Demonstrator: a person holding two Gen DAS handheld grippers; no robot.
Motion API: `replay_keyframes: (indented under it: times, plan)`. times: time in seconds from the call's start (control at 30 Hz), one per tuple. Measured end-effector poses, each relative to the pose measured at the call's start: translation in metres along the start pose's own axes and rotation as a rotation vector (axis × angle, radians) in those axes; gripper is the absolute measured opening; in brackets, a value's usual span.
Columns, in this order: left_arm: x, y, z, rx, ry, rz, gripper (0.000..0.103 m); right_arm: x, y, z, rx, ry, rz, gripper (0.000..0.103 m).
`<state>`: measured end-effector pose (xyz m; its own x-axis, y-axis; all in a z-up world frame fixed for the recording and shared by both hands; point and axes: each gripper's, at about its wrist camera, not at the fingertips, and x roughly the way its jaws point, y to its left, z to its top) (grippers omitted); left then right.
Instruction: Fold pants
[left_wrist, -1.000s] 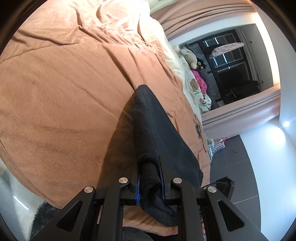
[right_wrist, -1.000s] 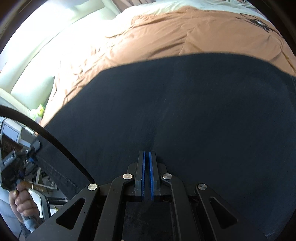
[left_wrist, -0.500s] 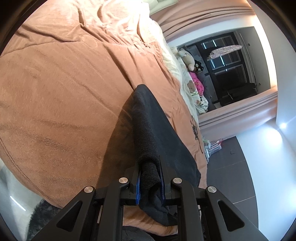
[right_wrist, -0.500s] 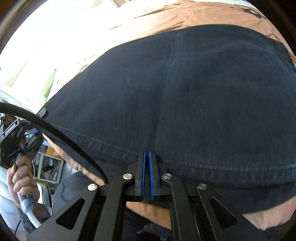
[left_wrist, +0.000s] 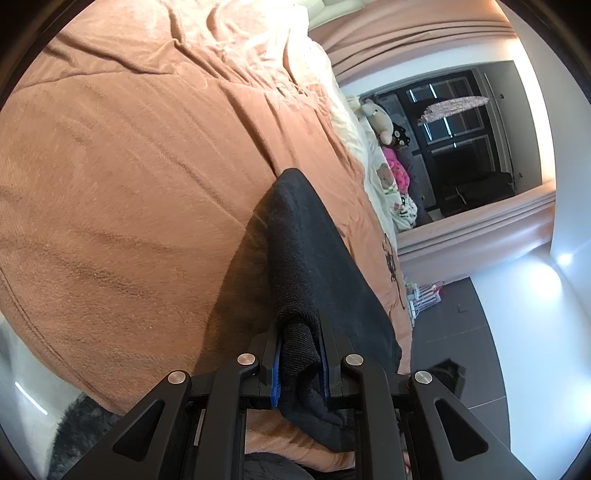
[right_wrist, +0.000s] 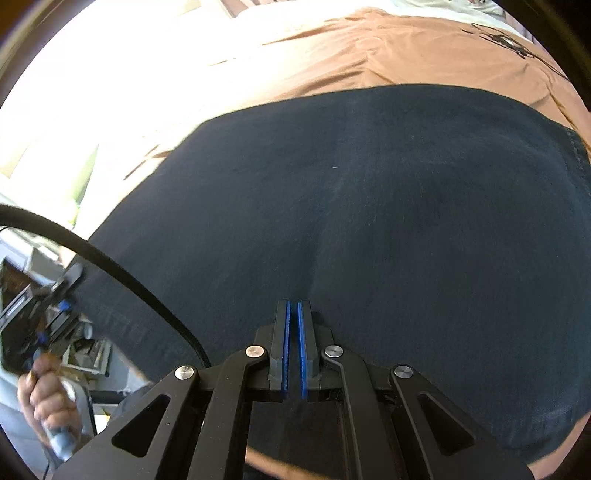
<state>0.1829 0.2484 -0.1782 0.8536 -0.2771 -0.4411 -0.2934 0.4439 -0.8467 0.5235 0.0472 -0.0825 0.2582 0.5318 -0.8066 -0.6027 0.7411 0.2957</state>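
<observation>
1. Fingers of the left gripper (left_wrist: 300, 356) are closed on a thick bunched fold of the dark pants (left_wrist: 314, 258); the cloth fills the gap between the blue pads and spills out below them.
2. Ahead of those fingers, the pants rise in a taut ridge that runs up and away over the orange blanket (left_wrist: 129, 184), ending in a rounded corner.
3. To the right of the left fingers, past the bed edge, lie a dark tiled floor (left_wrist: 480, 339) and a dark window (left_wrist: 461, 140); stuffed toys (left_wrist: 384, 122) sit far ahead along the bed.
4. Fingers of the right gripper (right_wrist: 294, 332) stand almost together, only a thin slit between the blue pads; whether cloth sits in that slit I cannot tell.
5. Just ahead of and around the right fingers, the pants (right_wrist: 369, 221) spread wide and fairly smooth, covering most of the view, with the blanket (right_wrist: 388, 51) beyond.
6. Left of the right fingers, a black cable (right_wrist: 110, 266) arcs across, and the person's hand (right_wrist: 44, 398) holds a handle.
</observation>
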Motion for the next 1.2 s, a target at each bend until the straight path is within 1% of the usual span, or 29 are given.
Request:
replay_keyframes:
  times: [0.07, 0.27, 0.4, 0.53, 0.57, 0.63, 0.7, 0.73, 0.87, 0.93, 1.07, 1.2]
  plan:
    - [0.001, 0.002, 0.000, -0.007, 0.002, 0.005, 0.017, 0.009, 0.004, 0.009, 0.007, -0.020, -0.005, 0.001]
    - [0.004, 0.015, -0.001, -0.057, 0.000, 0.027, 0.017, 0.024, 0.002, 0.041, 0.000, -0.043, -0.034, 0.001]
    - [0.008, 0.025, -0.002, -0.095, 0.006, 0.038, 0.017, 0.036, -0.005, 0.064, 0.003, -0.038, -0.021, 0.001]
    - [0.012, 0.031, -0.004, -0.114, 0.010, 0.066, 0.018, 0.048, -0.010, 0.088, 0.012, -0.029, -0.010, 0.001]
    - [0.013, 0.032, -0.004, -0.120, 0.011, 0.072, 0.019, 0.050, -0.009, 0.103, 0.016, -0.025, -0.010, 0.001]
    - [0.014, 0.036, -0.004, -0.139, 0.013, 0.067, 0.021, 0.058, -0.012, 0.115, 0.023, -0.024, -0.011, 0.001]
    - [0.016, 0.036, -0.002, -0.133, 0.014, 0.076, 0.022, 0.061, -0.015, 0.115, 0.026, -0.022, -0.006, 0.001]
    - [0.017, 0.036, -0.001, -0.133, 0.014, 0.079, 0.022, 0.067, -0.018, 0.118, 0.032, -0.017, 0.006, 0.001]
    - [0.018, 0.037, 0.001, -0.134, 0.011, 0.076, 0.023, 0.078, -0.023, 0.135, 0.040, -0.019, 0.008, 0.001]
    - [0.019, 0.038, 0.001, -0.140, 0.012, 0.073, 0.023, 0.076, -0.023, 0.135, 0.043, -0.024, 0.003, 0.001]
    - [0.019, 0.038, 0.001, -0.135, 0.014, 0.077, 0.023, 0.071, -0.024, 0.136, 0.049, -0.056, -0.024, 0.001]
    - [0.021, 0.040, 0.002, -0.141, 0.019, 0.071, 0.023, 0.076, -0.031, 0.147, 0.089, -0.092, -0.032, 0.000]
